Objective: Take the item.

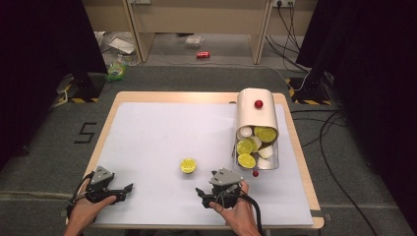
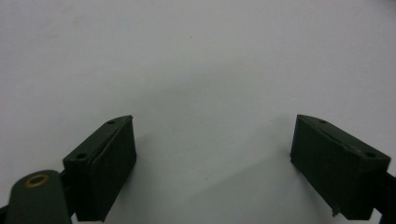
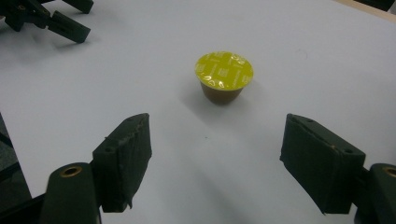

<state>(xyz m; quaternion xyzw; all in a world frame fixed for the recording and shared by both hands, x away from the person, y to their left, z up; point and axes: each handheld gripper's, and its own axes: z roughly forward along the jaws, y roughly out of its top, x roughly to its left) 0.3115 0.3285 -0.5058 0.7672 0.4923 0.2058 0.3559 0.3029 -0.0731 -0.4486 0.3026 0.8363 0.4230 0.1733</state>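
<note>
A: Left gripper point(image 1: 120, 192) is parked at the near left edge of the white mat point(image 1: 147, 142), jaws spread, nothing between them. No risk seen there, unless its cable gets dragged across the mat.

B: And the coffee capsule point(image 3: 223, 77)?

A: Stood alone mid-mat, foil lid up, just ahead of the right gripper point(image 3: 217, 163). Jaws are spread wide with nothing gripped; the capsule lies beyond the pads, not between them.

B: Failure modes?

A: A tip-over is likely if one pad point(image 3: 123, 161) lands first; the cup is tapered, narrower at the base, so it could be squeezed upward and popped out. The yellow foil lid looks thin and glossy and could be dented if it is caught from above. The body is brown, smooth, probably plastic. The mat is slick and matte, so the capsule could slide when nudged.

B: Anything further right?

A: The capsule dispenser point(image 1: 256, 130): curved cream hood, red knob, clear tray point(image 1: 273, 160) holding yellow and white capsules. It could be clipped by an elbow swing and the tray spilled.
</note>
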